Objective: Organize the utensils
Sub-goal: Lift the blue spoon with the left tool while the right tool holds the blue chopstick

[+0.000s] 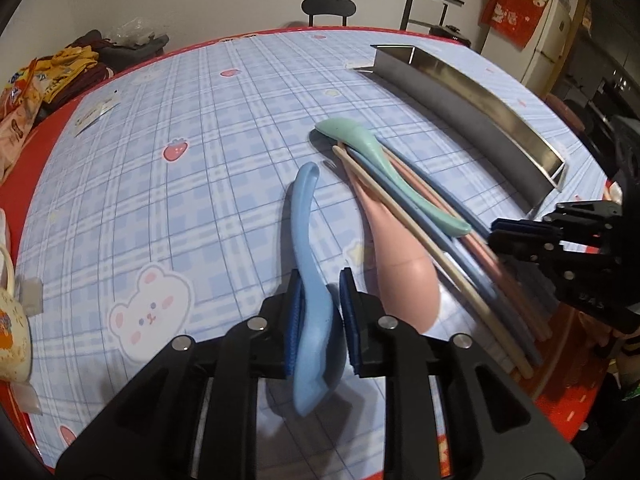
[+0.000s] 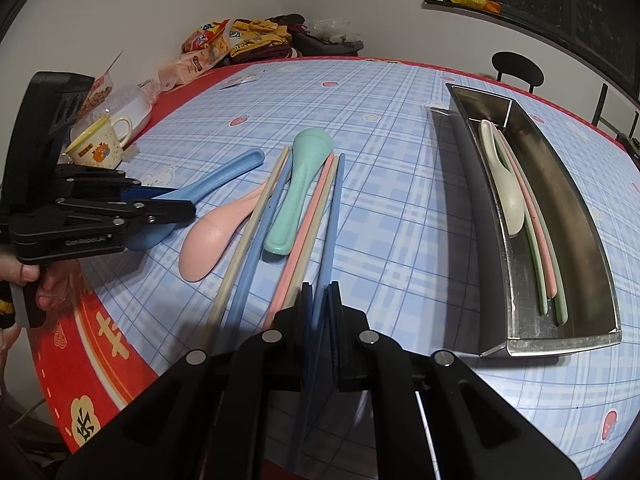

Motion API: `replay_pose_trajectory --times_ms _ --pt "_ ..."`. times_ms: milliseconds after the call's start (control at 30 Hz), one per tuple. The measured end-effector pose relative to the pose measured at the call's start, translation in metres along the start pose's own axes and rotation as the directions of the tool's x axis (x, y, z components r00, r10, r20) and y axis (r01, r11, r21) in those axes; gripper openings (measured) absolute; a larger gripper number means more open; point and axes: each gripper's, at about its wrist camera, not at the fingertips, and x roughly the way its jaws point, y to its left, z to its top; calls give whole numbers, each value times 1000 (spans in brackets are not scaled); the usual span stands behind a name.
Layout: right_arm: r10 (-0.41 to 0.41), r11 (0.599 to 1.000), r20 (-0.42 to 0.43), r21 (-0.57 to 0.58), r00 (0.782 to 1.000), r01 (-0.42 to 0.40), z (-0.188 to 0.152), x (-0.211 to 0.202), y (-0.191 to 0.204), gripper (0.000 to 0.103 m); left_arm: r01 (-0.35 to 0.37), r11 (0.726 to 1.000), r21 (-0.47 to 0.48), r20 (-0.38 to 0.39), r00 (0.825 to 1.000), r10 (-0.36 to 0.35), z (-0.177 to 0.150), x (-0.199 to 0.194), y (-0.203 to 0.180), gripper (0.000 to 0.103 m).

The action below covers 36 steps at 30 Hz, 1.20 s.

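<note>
Your left gripper (image 1: 320, 312) points steeply down, its blue pads (image 1: 294, 320) closed on the bowl end of the blue spoon (image 1: 308, 240); your left hand (image 2: 44, 284) wraps the handle behind it, thumb on top; your right gripper (image 2: 318, 312) also angles steeply down, jaws nearly together and pinching a blue chopstick (image 2: 334, 216) that runs forward between them; the two grippers sit near each other.

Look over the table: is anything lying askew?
Yes. The green spoon lies face down across loose chopsticks, and the pink spoon angles off beside them. The tray holds its utensils neatly lengthwise.
</note>
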Motion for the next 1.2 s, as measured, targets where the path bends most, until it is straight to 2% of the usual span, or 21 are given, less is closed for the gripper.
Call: replay_pose_trajectory --times_ms 333,567,1200 --pt "-17 1000 -1 -15 1000 17 0 0 2 8 -52 997 50 18 999 51 0 6 -6 21" --pt "-52 998 -3 -43 999 52 2 2 11 9 -45 998 52 36 998 43 -4 4 -5 21" --pt "-79 994 -3 -71 997 78 5 6 8 9 -19 999 39 57 998 17 -9 3 -1 21"
